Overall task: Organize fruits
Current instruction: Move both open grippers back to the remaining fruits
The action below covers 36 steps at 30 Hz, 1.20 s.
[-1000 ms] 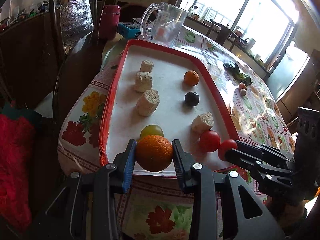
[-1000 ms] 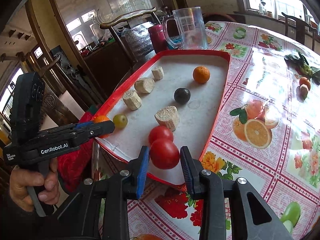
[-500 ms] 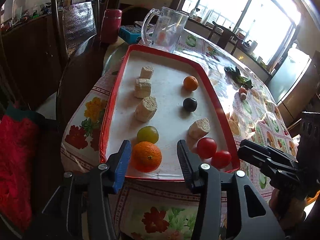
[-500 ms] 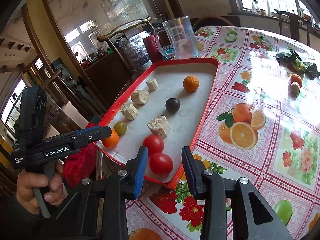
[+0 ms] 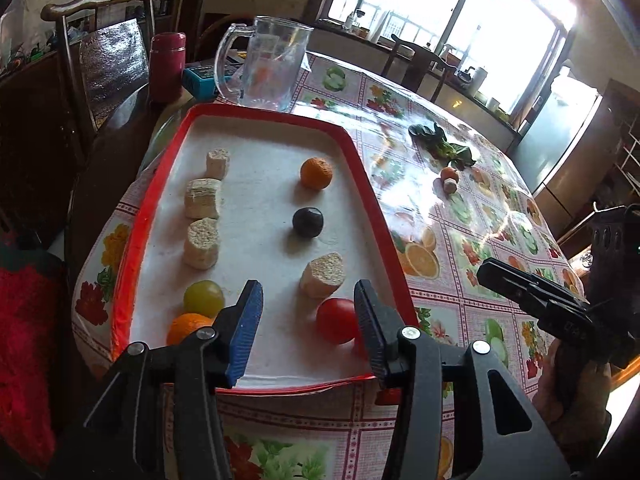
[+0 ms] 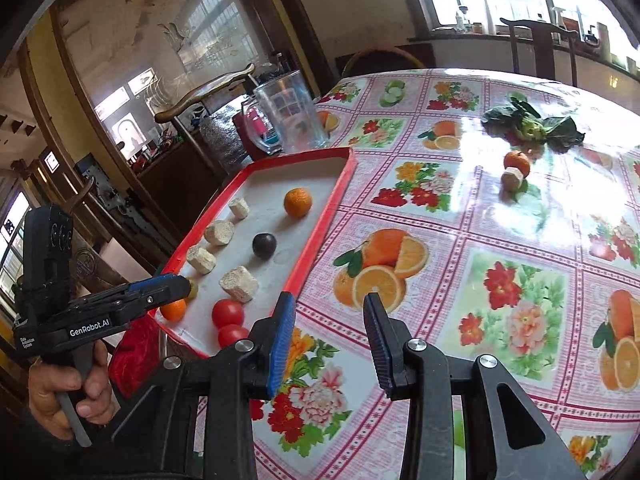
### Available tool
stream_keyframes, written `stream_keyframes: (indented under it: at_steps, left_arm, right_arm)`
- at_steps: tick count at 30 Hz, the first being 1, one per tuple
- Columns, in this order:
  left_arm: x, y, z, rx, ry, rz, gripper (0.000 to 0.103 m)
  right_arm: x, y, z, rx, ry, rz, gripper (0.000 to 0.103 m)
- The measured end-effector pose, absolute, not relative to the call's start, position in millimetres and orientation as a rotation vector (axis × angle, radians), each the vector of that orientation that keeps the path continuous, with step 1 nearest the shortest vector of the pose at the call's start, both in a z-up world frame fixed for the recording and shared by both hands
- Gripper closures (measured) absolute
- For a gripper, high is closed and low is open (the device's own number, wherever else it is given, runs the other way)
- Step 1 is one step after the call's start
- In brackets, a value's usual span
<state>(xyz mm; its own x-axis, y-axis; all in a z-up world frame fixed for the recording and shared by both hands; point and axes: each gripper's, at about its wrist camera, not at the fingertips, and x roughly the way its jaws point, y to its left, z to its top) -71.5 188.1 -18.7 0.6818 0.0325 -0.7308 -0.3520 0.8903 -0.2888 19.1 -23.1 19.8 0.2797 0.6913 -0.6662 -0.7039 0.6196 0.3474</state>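
Note:
A red-rimmed tray (image 5: 372, 216) holds an orange (image 5: 186, 326), a green fruit (image 5: 203, 298), two tomatoes (image 6: 228, 312), a dark plum (image 5: 307, 222), a small orange (image 5: 316, 173) and several beige chunks (image 5: 201, 243). My left gripper (image 5: 306, 300) hovers open over the tray's near end with nothing between its fingers; the orange lies just left of it. My right gripper (image 6: 329, 304) stands open and empty over the tablecloth, right of the tray. Farther out on the table lie another small orange (image 6: 517, 162) and a beige chunk (image 6: 512, 179).
A glass pitcher (image 5: 264, 66), a red flask (image 5: 167, 67) and a blue box (image 5: 200, 76) stand behind the tray. Leafy greens (image 6: 532, 126) lie on the flowered tablecloth. A wooden chair (image 5: 100, 52) and red cloth (image 5: 24, 340) are at the left.
The left gripper let go of the orange on the tray, opened and drew back. The right gripper released the tomato beside the other one and swung right, off the tray.

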Motion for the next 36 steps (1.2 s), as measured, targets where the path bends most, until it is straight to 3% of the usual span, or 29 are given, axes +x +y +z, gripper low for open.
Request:
stream_keyframes:
  at_steps: [23, 36]
  left_arm:
    - [67, 90, -3, -0.309, 0.818, -0.027, 0.053]
    - [190, 49, -39, -0.266, 0.906, -0.048, 0.053]
  right_arm:
    - [121, -114, 15, 0.028, 0.877, 0.676, 0.064]
    - [171, -146, 11, 0.063, 0.876, 0.59, 0.065]
